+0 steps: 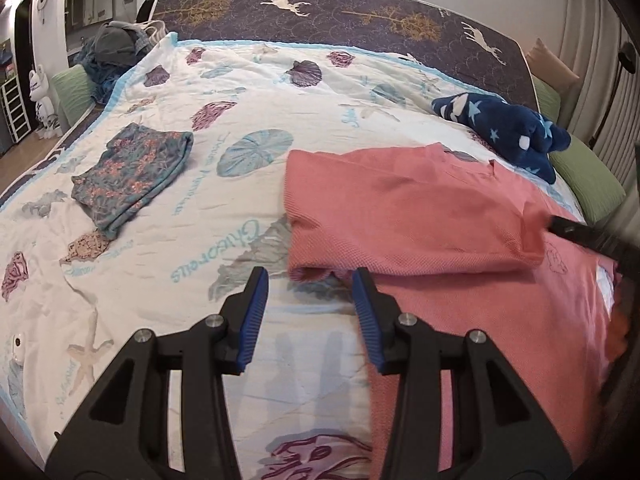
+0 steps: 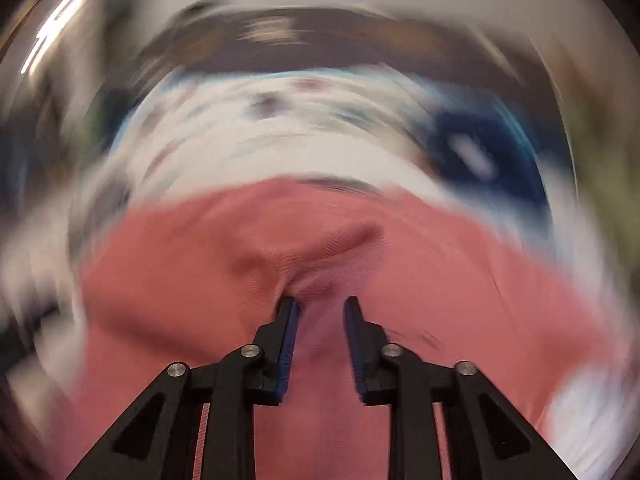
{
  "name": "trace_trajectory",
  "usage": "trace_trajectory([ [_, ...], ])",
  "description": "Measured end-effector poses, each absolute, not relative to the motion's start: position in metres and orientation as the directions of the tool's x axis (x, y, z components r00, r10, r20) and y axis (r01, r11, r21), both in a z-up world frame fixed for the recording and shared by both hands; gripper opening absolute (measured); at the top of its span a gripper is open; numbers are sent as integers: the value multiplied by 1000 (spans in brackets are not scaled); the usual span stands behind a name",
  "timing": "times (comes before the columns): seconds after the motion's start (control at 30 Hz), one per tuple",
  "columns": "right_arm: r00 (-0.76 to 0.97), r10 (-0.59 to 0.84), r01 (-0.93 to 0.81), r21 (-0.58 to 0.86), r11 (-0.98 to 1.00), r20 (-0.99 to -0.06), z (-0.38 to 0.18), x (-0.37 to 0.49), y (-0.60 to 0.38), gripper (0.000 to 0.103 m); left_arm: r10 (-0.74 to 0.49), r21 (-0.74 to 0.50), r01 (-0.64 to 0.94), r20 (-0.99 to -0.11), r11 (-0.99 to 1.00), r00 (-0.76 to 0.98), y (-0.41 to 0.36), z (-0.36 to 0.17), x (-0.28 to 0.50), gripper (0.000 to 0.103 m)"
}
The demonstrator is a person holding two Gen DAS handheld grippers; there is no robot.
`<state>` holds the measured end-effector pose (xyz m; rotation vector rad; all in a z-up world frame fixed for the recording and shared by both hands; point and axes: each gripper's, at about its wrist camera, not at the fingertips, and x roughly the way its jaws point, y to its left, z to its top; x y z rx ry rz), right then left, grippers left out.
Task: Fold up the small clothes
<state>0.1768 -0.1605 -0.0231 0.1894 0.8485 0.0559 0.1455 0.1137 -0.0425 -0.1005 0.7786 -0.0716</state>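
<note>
A pink knit shirt [image 1: 400, 216] lies on the right half of the shell-print bedspread [image 1: 224, 112], its upper part folded over the lower. My left gripper [image 1: 308, 280] stands open just above the bedspread, at the near left corner of that fold, with nothing between its pads. In the blurred right wrist view, my right gripper [image 2: 320, 304] is low over the pink shirt [image 2: 200, 264]. Its jaws stand apart, with a pucker of fabric bunched at the tips. One of its black fingers [image 1: 568, 232] shows at the shirt's right side. A folded floral garment [image 1: 132, 176] rests at the left.
A dark blue plush with stars [image 1: 504, 128] lies behind the shirt. Green pillows [image 1: 588, 184] line the right edge. A pile of unfolded clothes [image 1: 116, 44] sits at the far left corner. A dark deer-print mattress [image 1: 320, 8] stands upright behind the bed.
</note>
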Motion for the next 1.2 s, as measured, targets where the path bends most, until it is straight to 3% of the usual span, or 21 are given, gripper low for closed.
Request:
trace_trajectory([
  [0.03, 638, 222, 113, 375, 920, -737, -28, 177, -200, 28, -108, -128, 26, -695, 991, 711, 115, -42, 146, 46],
  [0.1, 599, 341, 173, 533, 828, -724, -39, 174, -238, 29, -124, -137, 40, -690, 990, 713, 113, -41, 147, 46],
  [0.23, 581, 330, 175, 510, 842, -744, -42, 165, -252, 31, -124, -104, 72, -693, 992, 710, 100, -43, 150, 50],
  [0.3, 556, 429, 109, 575, 811, -711, -43, 167, -245, 39, -122, -89, 84, -705, 993, 699, 94, -46, 151, 50],
  [0.37, 525, 492, 74, 614, 786, -694, -46, 170, -232, 61, -118, -77, 89, -711, 993, 693, 92, -48, 149, 50],
  [0.4, 512, 485, 73, 598, 798, -709, -47, 175, -228, 65, -114, -71, 90, -714, 993, 691, 91, -49, 149, 50],
  [0.6, 524, 429, 41, 526, 850, -735, -55, 201, -211, 69, -117, -77, 89, -738, 993, 665, 93, -56, 157, 50],
  [0.63, 514, 438, 9, 515, 857, -738, -57, 206, -207, 61, -109, -73, 83, -744, 994, 660, 93, -58, 160, 50],
  [0.67, 501, 440, -21, 497, 867, -746, -57, 213, -200, 16, -101, -68, 76, -749, 995, 655, 93, -60, 163, 50],
  [0.7, 488, 451, -27, 503, 864, -747, -59, 215, -199, 8, -98, -68, 72, -753, 995, 651, 94, -62, 165, 50],
  [0.77, 515, 513, -45, 576, 816, -687, -46, 212, -203, 6, -109, -87, 66, -756, 994, 645, 97, -62, 166, 52],
  [0.93, 718, 290, -28, 390, 920, -633, 12, 188, -227, 6, -99, -88, 49, -753, 995, 651, 99, -63, 167, 57],
  [1.2, 591, 231, 59, 327, 943, -773, -41, 198, -257, 13, -49, -61, 5, -745, 998, 665, 102, -65, 166, 59],
])
